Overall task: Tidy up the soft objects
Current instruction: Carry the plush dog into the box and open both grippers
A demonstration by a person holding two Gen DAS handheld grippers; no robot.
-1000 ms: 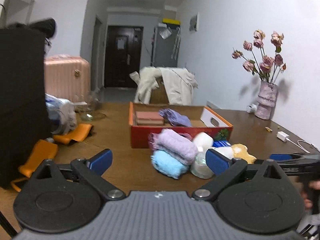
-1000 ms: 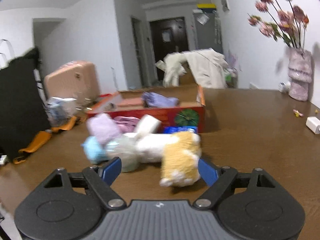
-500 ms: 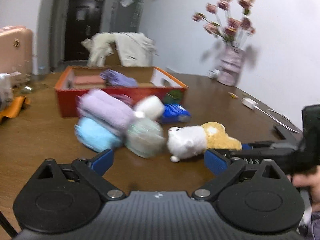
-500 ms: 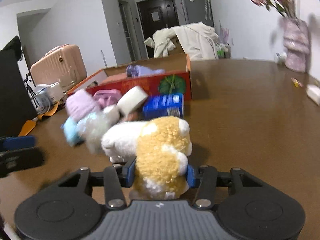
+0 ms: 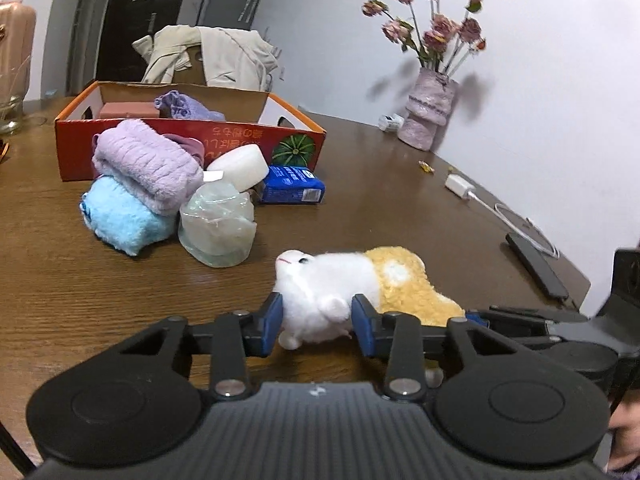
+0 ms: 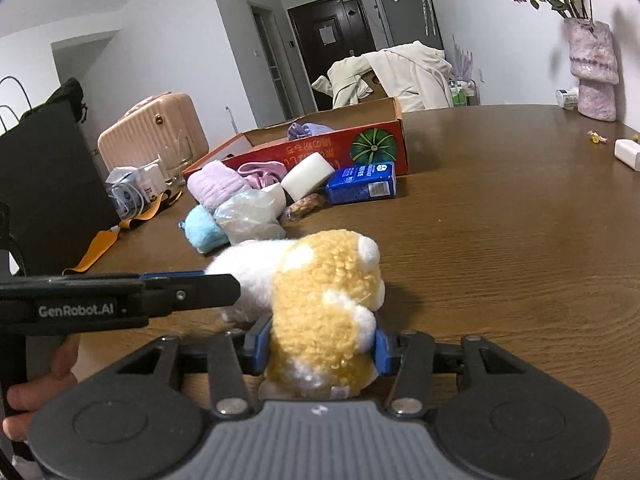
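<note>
A white and yellow plush toy (image 5: pixel 332 280) lies on the brown table (image 5: pixel 60 292), held from both ends. My left gripper (image 5: pixel 318 320) is closing, and its blue pads press the white head end. In the right wrist view my right gripper (image 6: pixel 322 346) is shut on the yellow rear of the plush toy (image 6: pixel 324 280). Behind it lies a pile: a lilac towel (image 5: pixel 148 164) on a light blue towel (image 5: pixel 120 220), a clear-wrapped bundle (image 5: pixel 218 224), a white block (image 5: pixel 240 166) and a blue packet (image 5: pixel 292 190). The red box (image 5: pixel 180 148) beyond holds a purple cloth (image 5: pixel 180 104).
A vase of dried flowers (image 5: pixel 430 116) stands at the wall on the right, with a charger and cable (image 5: pixel 460 186) and a dark phone (image 5: pixel 536 266) near the table's right edge. On the left are a black bag (image 6: pixel 44 184), a glass (image 6: pixel 176 160) and a pink suitcase (image 6: pixel 156 132).
My left gripper swung right and down from the towel pile to the plush toy and closed on its white end. My right gripper closed on the yellow end and holds it.
</note>
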